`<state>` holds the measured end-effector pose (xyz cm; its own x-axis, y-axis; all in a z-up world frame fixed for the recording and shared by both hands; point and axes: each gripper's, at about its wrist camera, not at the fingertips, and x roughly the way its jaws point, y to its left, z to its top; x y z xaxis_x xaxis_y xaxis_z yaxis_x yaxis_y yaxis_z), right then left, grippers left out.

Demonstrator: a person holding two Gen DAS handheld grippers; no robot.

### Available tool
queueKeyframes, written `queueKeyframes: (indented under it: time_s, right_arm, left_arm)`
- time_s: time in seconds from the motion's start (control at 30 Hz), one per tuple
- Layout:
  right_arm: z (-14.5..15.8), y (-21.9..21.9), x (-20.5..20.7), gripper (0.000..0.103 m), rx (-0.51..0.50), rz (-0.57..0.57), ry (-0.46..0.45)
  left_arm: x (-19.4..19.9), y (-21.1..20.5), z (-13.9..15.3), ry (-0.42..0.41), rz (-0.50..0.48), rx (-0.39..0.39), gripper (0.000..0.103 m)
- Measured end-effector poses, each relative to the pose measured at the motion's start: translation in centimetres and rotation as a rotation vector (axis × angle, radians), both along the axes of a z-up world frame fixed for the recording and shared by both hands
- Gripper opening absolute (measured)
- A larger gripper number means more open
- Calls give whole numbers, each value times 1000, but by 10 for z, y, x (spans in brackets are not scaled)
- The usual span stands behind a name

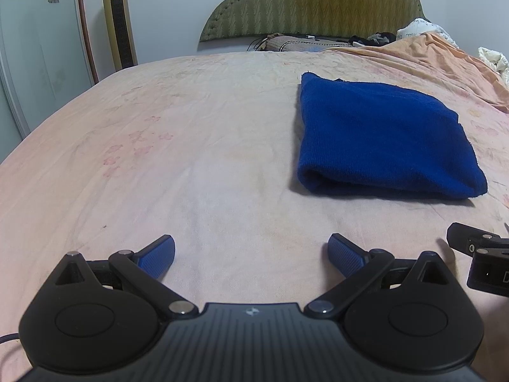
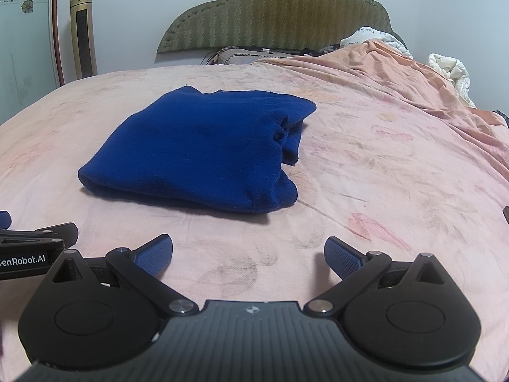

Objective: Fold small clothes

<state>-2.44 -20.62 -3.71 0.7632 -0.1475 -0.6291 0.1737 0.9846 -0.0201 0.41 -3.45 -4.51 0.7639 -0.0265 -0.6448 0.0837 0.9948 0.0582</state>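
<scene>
Nearest of all, the left gripper (image 1: 251,256) hangs low over the pink bedsheet (image 1: 191,172), its two blue-padded fingers (image 1: 159,256) spread wide with nothing between them. Just to its right, at the edge of the left wrist view, a black part of the other tool pokes in. The right gripper (image 2: 248,256) sits the same way: jaws wide apart, empty, blue pads (image 2: 342,259) angled outward above the sheet. At the left edge of the right wrist view the neighbouring tool shows a white label reading "GenRobot.AI".

Further out lies the blue garment (image 1: 381,140), folded into a thick, roughly rectangular bundle flat on the sheet. Neither gripper touches it; it rests a little ahead of both, to the right of the left gripper's line and slightly left of the right gripper's line (image 2: 197,149). Its near edge is a rounded fold, and on its right side, seen from the right wrist, the layered ends bunch up loosely.

Beyond the garment the sheet runs on, faintly flower-printed and wrinkled. An orange-pink blanket (image 2: 397,76) is heaped to the far right, with white bedding (image 2: 451,70) past it. At the far end stands an olive padded headboard (image 1: 318,0), with cables and small clutter at its foot. A gold tower appliance (image 1: 119,22) stands against the wall to the left.
</scene>
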Motion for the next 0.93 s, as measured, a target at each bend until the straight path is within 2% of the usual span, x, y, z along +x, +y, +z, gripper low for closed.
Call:
queueKeyframes:
  time_s: [0.6, 0.83, 0.93]
  right_arm:
    - [2, 1, -1, 102, 2, 12, -9]
    - [4, 0, -3, 102, 10, 20, -15]
    - [5, -1, -3, 102, 14, 23, -16]
  left_arm:
    - [-1, 1, 1, 5, -10, 6, 103]
    - [-5, -6, 2, -26, -23, 65, 103]
    - [-7, -6, 6, -29, -42, 59, 103]
